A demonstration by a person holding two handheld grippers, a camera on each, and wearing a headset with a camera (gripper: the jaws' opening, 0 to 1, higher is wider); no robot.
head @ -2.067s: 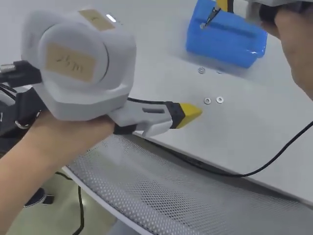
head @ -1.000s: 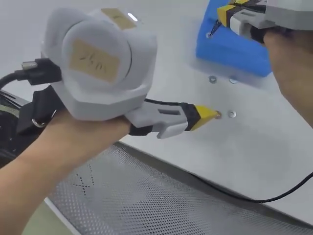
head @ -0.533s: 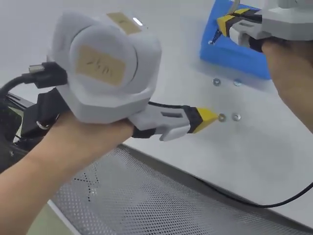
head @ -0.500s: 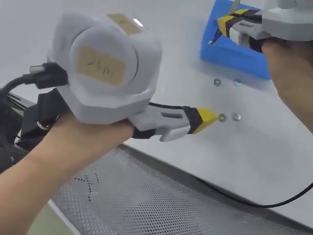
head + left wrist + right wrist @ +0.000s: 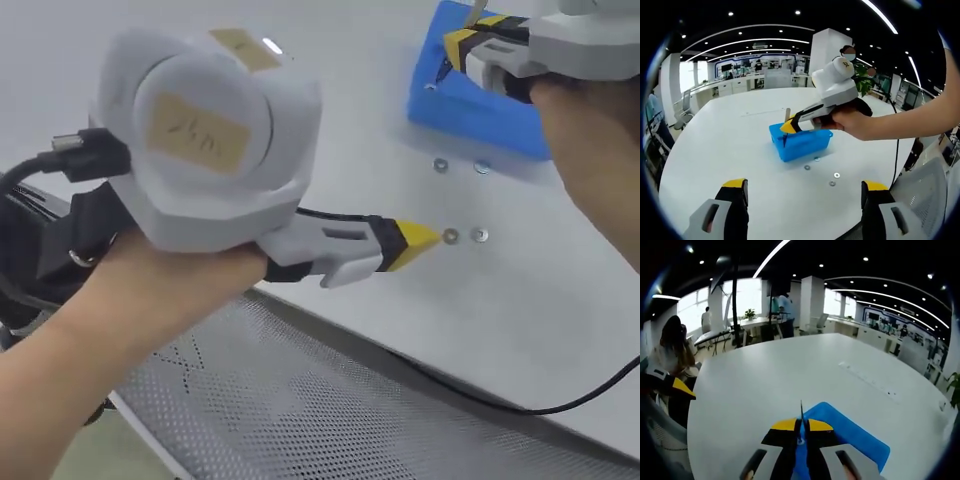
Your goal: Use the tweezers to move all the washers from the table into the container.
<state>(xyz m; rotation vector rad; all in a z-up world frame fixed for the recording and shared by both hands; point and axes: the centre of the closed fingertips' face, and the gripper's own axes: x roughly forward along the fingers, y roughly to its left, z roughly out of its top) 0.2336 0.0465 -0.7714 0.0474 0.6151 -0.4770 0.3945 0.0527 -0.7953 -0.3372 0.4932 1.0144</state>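
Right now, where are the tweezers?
Head view, upper right: the tweezers are clamped in the right gripper, tips over the left end of the blue container, with the washers on the table just nearer the person.

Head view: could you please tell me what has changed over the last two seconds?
Mostly the camera shifted. The right gripper stays shut on the tweezers over the blue container. The four washers remain on the table, and the left gripper still hovers, tongs open.
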